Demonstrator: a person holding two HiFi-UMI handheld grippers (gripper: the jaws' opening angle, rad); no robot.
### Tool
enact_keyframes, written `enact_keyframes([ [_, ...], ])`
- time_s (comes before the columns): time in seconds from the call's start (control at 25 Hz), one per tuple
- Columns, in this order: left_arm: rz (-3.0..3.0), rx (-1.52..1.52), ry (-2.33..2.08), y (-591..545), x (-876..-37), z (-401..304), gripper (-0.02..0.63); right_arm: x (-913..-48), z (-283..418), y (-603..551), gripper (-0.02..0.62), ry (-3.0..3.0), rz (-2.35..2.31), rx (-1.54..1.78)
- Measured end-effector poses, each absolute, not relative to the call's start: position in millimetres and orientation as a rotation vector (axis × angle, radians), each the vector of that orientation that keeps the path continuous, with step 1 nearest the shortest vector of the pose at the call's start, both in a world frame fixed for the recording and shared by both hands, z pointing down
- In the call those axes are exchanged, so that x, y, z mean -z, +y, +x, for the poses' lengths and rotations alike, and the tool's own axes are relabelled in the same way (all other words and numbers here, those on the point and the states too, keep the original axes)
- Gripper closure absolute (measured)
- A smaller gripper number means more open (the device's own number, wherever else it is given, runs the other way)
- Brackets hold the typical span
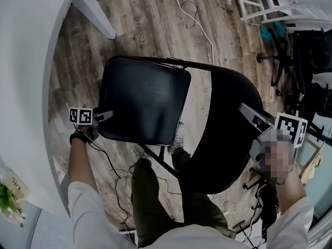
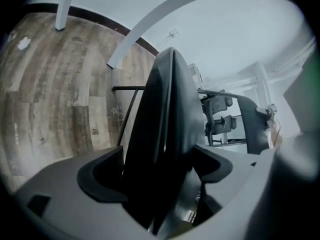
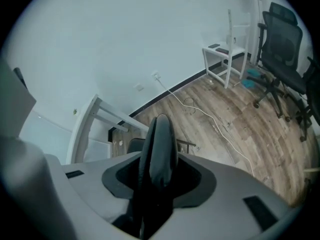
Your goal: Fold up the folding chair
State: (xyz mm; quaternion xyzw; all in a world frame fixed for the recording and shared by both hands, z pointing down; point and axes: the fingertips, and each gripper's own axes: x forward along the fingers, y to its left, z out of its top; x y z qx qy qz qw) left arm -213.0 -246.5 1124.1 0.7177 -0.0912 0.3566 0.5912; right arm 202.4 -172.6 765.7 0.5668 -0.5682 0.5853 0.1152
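A black folding chair stands open on the wood floor below me in the head view. Its padded seat lies to the left and its backrest to the right. My left gripper is at the seat's left edge. In the left gripper view the seat runs edge-on between the jaws and fills the gap of the left gripper, pads against both faces. My right gripper sits at the backrest's right edge. In the right gripper view the right gripper is shut on the backrest edge.
A white table leg stands at the upper left, with the table's curved edge along the left. A white cable trails across the floor behind the chair. Office chairs and a white frame crowd the upper right. My legs stand just below the seat.
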Motion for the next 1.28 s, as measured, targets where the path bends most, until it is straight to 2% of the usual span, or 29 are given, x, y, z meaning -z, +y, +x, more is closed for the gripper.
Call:
enact_keyframes([
  [0.28, 1.635, -0.801, -0.139, -246.2, -1125.8, -208.6, 0.178, -764.7, 202.5, -169.0, 0.520, -1.726, 1.556, -1.729],
  [0.52, 1.634, -0.831, -0.190, -240.1, -1115.5, -206.3, 0.178, -759.4, 206.1, -167.8, 0.523, -1.739, 1.542, -1.760],
  [1.08, 1.681, -0.947, -0.266, -200.1, -1029.8, -158.6, 0.184, -711.5, 232.9, -148.0, 0.523, -1.816, 1.542, -1.832],
  [1.28, 1.705, -0.966, -0.254, -177.9, -992.2, -133.1, 0.184, -702.6, 268.8, -114.6, 0.523, -1.577, 1.641, -1.819],
])
